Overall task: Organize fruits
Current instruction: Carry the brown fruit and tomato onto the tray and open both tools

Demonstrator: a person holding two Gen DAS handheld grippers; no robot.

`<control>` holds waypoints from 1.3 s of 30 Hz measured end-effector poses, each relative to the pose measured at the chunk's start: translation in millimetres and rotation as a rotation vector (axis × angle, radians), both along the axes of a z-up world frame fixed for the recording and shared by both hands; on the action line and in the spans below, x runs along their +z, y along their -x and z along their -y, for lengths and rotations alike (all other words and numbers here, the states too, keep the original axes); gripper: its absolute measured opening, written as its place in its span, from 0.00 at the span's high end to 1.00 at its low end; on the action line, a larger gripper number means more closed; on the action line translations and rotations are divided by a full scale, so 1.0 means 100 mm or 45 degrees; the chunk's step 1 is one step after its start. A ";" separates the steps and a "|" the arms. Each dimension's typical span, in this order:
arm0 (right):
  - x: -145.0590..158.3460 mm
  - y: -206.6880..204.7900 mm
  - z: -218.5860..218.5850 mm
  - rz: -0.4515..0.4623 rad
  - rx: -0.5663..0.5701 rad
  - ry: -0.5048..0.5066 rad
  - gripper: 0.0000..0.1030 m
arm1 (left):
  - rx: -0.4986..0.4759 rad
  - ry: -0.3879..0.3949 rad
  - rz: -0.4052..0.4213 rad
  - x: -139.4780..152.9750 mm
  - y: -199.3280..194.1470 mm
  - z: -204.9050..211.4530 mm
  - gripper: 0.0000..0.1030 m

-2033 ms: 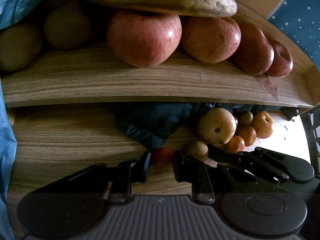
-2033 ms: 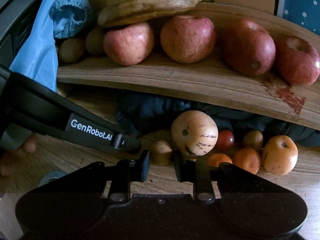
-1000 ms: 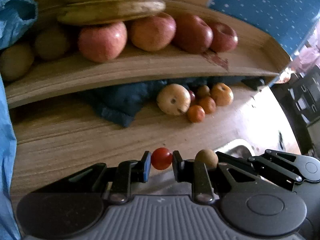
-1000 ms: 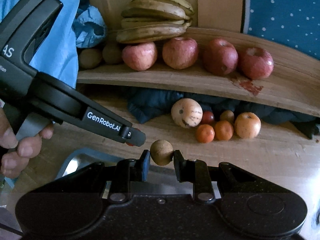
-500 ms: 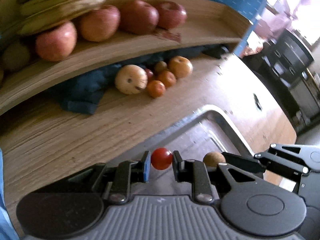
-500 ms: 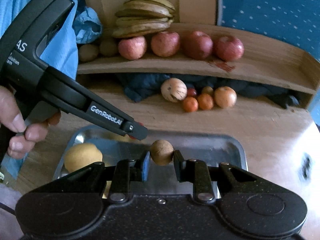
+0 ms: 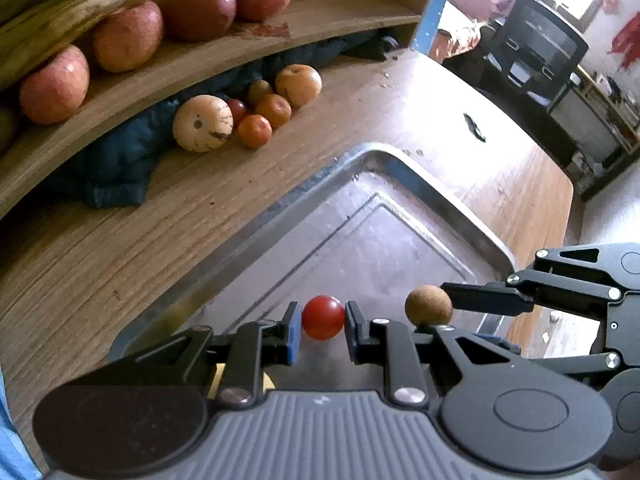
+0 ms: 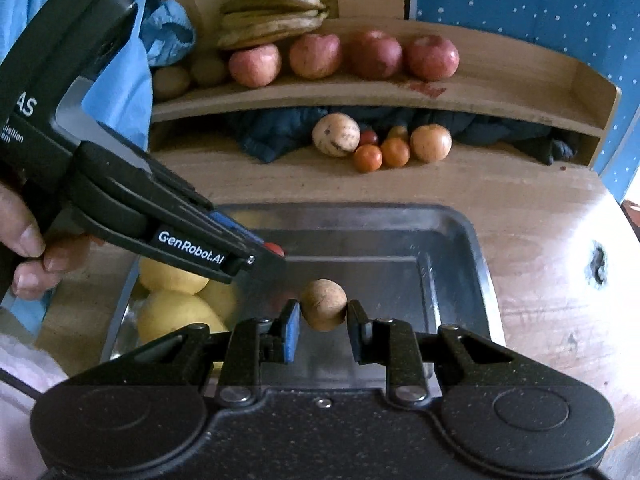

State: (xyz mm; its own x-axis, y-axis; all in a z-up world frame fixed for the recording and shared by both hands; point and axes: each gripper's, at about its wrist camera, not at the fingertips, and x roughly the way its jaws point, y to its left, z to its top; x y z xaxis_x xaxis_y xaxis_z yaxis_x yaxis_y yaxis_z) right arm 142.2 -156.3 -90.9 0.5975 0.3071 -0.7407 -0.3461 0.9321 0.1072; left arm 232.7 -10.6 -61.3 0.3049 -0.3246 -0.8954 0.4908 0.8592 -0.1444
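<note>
My left gripper [image 7: 323, 326] is shut on a small red cherry tomato [image 7: 323, 317] and hovers over the metal tray [image 7: 400, 160]. My right gripper [image 8: 323, 316] is shut on a small round brown fruit [image 8: 324, 304], also above the tray [image 8: 476, 248]. In the left wrist view the brown fruit [image 7: 428, 306] shows at the right, pinched by the right gripper. In the right wrist view the left gripper [image 8: 268, 254] comes in from the left with the tomato [image 8: 274, 248] at its tip. Yellow fruits [image 8: 176, 316] lie in the tray's left end.
A wooden shelf [image 8: 360, 96] at the back carries red apples [image 8: 316, 56], bananas [image 8: 272, 8] and brown fruits [image 8: 172, 80]. Under it, on the wooden table [image 8: 540, 280], lie a pale melon-like fruit [image 8: 336, 134], small oranges [image 8: 380, 156] and a dark cloth [image 8: 276, 128]. A hand [image 8: 28, 248] holds the left gripper.
Both grippers have drawn back from the shelf and now hang over the tray, each still gripping its fruit. The left wrist view has rolled, so the shelf now slants.
</note>
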 end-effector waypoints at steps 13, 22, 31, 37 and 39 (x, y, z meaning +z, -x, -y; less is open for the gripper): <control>-0.17 0.16 -0.05 -0.126 0.086 0.028 0.74 | -0.058 -0.057 -0.013 -0.07 0.15 0.06 0.76; -0.24 0.22 -0.10 -0.165 0.127 0.031 0.74 | -0.050 -0.092 -0.034 -0.12 0.19 0.03 0.75; -0.27 0.22 -0.11 -0.174 0.133 0.035 0.73 | -0.062 -0.105 -0.033 -0.13 0.21 0.04 0.75; -0.28 0.22 -0.11 -0.177 0.135 0.037 0.71 | -0.058 -0.108 -0.031 -0.13 0.21 0.04 0.75; -0.28 0.21 -0.11 -0.177 0.135 0.037 0.71 | -0.053 -0.108 -0.029 -0.13 0.21 0.04 0.73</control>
